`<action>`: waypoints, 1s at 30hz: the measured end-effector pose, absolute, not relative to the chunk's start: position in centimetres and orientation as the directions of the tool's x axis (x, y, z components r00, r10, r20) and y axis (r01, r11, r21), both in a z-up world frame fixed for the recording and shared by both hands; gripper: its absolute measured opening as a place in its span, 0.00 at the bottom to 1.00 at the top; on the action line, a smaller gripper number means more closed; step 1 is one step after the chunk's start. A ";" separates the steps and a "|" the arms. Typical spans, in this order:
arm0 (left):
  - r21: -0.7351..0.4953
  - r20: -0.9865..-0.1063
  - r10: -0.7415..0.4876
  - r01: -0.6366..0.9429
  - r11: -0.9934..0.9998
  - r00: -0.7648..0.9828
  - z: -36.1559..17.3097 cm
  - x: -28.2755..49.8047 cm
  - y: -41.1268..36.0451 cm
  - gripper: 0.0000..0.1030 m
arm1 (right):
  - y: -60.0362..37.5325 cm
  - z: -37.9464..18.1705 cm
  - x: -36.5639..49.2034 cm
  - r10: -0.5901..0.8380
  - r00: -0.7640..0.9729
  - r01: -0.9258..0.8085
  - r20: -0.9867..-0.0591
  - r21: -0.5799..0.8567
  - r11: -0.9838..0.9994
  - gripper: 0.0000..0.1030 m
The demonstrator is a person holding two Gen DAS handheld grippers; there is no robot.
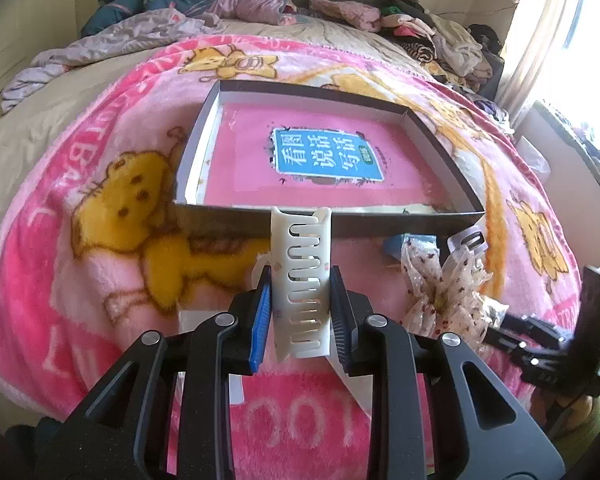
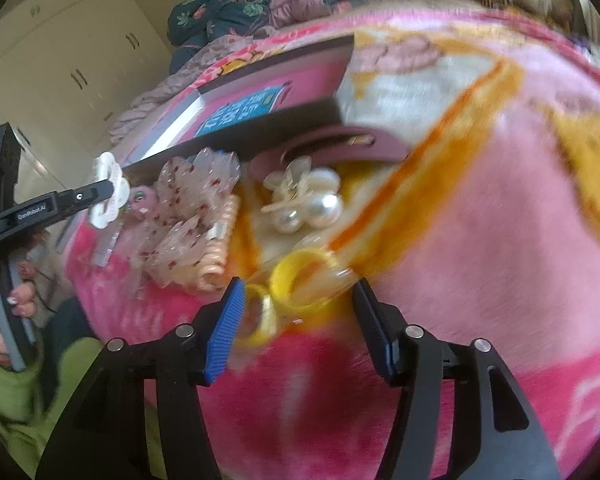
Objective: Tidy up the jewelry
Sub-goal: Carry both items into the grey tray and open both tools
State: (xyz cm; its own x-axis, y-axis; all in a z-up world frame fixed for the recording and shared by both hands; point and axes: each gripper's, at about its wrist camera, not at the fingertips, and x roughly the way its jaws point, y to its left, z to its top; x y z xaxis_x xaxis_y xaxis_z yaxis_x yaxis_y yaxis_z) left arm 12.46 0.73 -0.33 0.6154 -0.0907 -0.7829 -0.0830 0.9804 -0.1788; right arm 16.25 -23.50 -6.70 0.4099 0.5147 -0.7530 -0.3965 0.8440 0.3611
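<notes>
the left gripper [image 1: 300, 300] is clamped on a white comb clip [image 1: 303, 280], held upright just short of the near wall of the tray [image 1: 340, 226]; the clip's top edge overlaps that wall in the left view; in the right view the same clip [image 2: 110, 190] shows pinched at the tip of the left gripper [image 2: 100, 192]; the tray sits on a pink blanket [image 1: 100, 200] with a pink book [image 1: 328, 156] lying inside it; the right gripper [image 2: 300, 320] stands wide, its fingers either side of yellow rings [image 2: 296, 284] on the blanket, whether touching them is too blurred to tell; beyond lie a pearl clip [image 2: 312, 204], a spotted bow [image 2: 188, 216] and a peach coil tie [image 2: 220, 240], all near the tray's outer wall.
</notes>
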 end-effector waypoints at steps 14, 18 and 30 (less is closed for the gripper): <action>-0.184 -0.754 -0.095 -0.070 0.980 0.649 1.6 14.7 2.1 0.19 | -23.3 -2.9 17.0 0.564 0.453 -0.418 -0.691 0.394 0.819 0.10; -0.190 -0.752 -0.098 -0.072 0.979 0.652 1.8 15.4 2.6 0.19 | -23.2 -0.7 17.4 0.564 0.487 -0.441 -0.667 0.370 0.818 0.09; -0.187 -0.756 -0.089 -0.084 0.979 0.649 1.8 18.0 4.0 0.19 | -20.7 4.0 23.4 0.562 0.575 -0.489 -0.595 0.301 0.819 0.09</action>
State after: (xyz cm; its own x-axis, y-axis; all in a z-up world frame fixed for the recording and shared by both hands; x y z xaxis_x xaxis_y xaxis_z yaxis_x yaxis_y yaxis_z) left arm 17.95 4.03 1.77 0.6489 -0.0887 -0.7557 -0.0839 0.9788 -0.1869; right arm 23.36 -20.65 3.97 0.5749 0.5620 -0.5946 -0.4887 0.8188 0.3013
